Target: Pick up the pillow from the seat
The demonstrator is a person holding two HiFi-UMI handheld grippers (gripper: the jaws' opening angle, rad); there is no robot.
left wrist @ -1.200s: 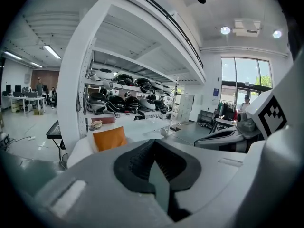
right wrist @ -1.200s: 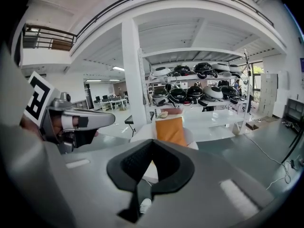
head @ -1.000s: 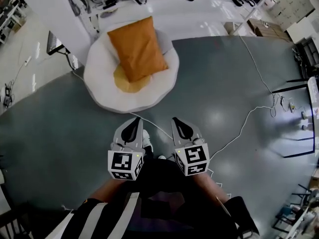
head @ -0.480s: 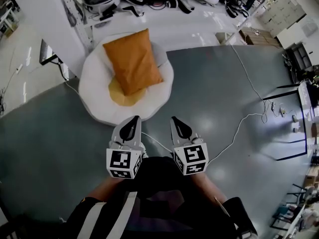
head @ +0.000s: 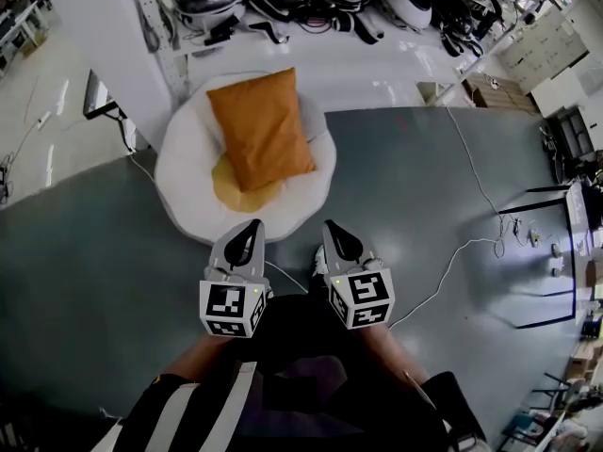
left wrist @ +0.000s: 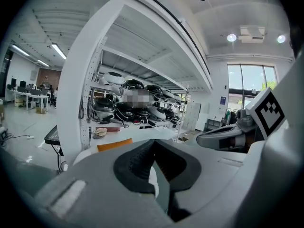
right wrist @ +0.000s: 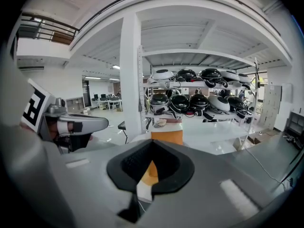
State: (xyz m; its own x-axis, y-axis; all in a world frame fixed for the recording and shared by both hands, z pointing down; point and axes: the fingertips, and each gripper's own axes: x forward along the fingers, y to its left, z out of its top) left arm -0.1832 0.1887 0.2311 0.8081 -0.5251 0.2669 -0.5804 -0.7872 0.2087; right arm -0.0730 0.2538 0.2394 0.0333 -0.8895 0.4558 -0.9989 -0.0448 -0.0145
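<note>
Closing in: my left tongs [head: 251, 229] and right tongs [head: 333, 227], both shut and empty, have come up to the near rim of the white seat [head: 179, 172]. On it lies the orange pillow [head: 261, 128]. It looks light, soft and squashy, so I'd open wide and pinch its near corners.

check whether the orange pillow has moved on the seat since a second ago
No. The orange pillow lies the same on the white seat, still overlapping the yellow cushion.
</note>
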